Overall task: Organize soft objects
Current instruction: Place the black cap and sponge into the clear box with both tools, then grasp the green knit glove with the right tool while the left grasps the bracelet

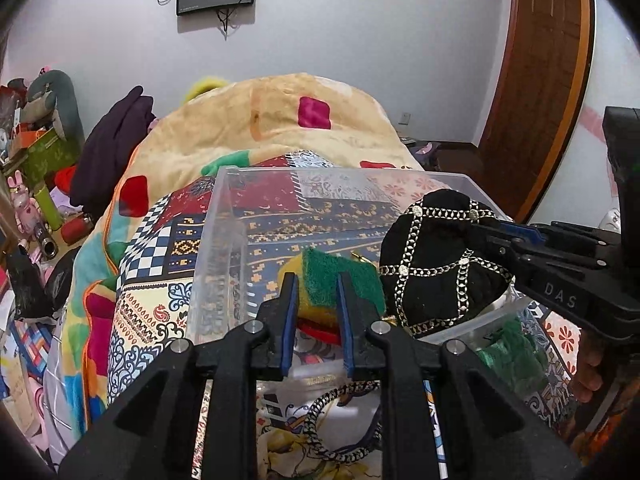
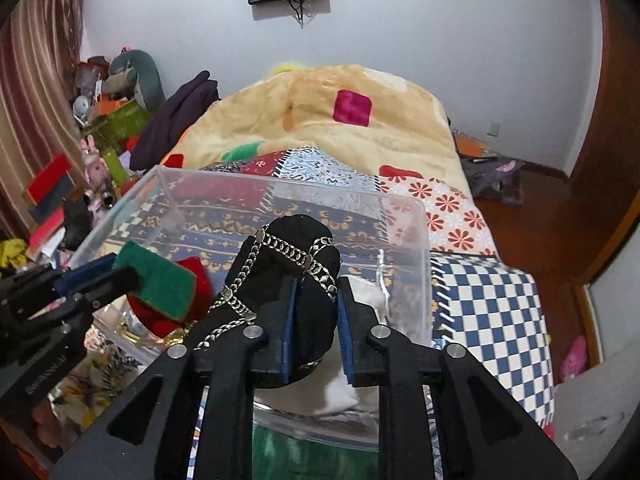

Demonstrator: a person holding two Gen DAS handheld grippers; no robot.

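We are holding two grippers over the clear plastic bin (image 1: 224, 216) sitting on the patterned bedspread (image 1: 160, 248). The left gripper (image 1: 318, 288) is standing narrow, its blue pads flanking the green and yellow sponge (image 1: 340, 276) above the bin's near left part. The right gripper (image 2: 318, 292) is also standing narrow, with the black pouch (image 2: 288, 264), crossed by silver chain, lying between its pads above the bin's near right part
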